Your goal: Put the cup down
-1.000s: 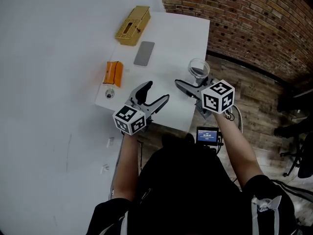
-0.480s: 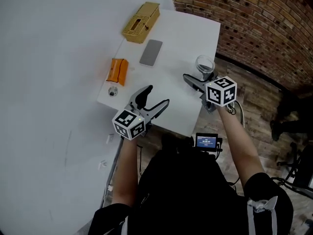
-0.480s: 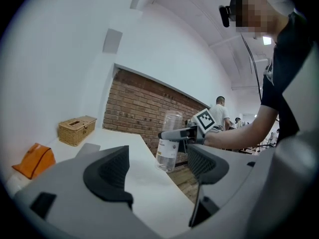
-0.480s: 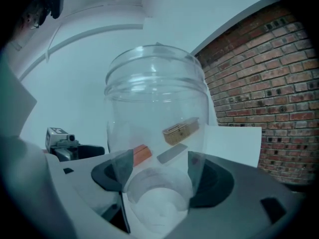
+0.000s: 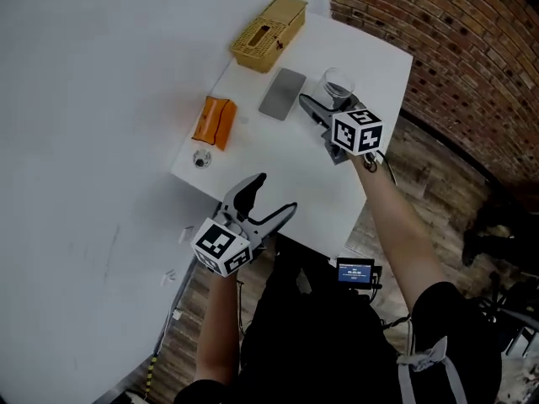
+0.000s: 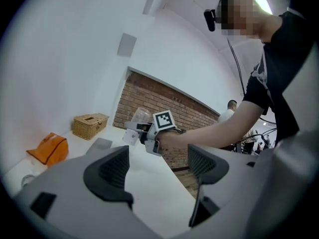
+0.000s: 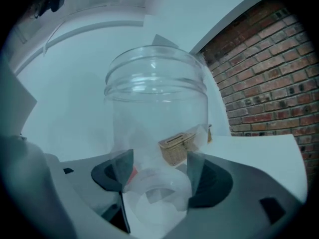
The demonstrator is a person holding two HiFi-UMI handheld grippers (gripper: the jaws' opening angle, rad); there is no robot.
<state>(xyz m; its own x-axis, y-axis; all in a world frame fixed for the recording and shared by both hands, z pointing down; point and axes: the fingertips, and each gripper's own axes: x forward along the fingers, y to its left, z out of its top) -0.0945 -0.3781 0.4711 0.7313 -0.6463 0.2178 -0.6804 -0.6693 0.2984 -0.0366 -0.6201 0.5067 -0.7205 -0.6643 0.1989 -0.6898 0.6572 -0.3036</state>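
- The clear plastic cup (image 7: 157, 113) sits upright between your right gripper's (image 7: 154, 171) jaws, which are closed on its lower part from both sides.
- In the head view you hold the cup (image 5: 338, 85) over the far half of the white table (image 5: 379, 66), just beside the flat grey slab (image 5: 282, 93). You cannot tell whether its base touches the tabletop.
- The wicker basket (image 5: 269, 32) stands at the far corner, beyond the slab.
- The orange pouch (image 5: 213, 121) lies near the table's left edge, with a small round object (image 5: 200, 160) just beside it.
- Your left gripper (image 5: 274, 196) hangs at the near edge, well apart from the cup, its jaws spread with nothing between them.
- A brick wall (image 5: 472, 49) runs along the right.
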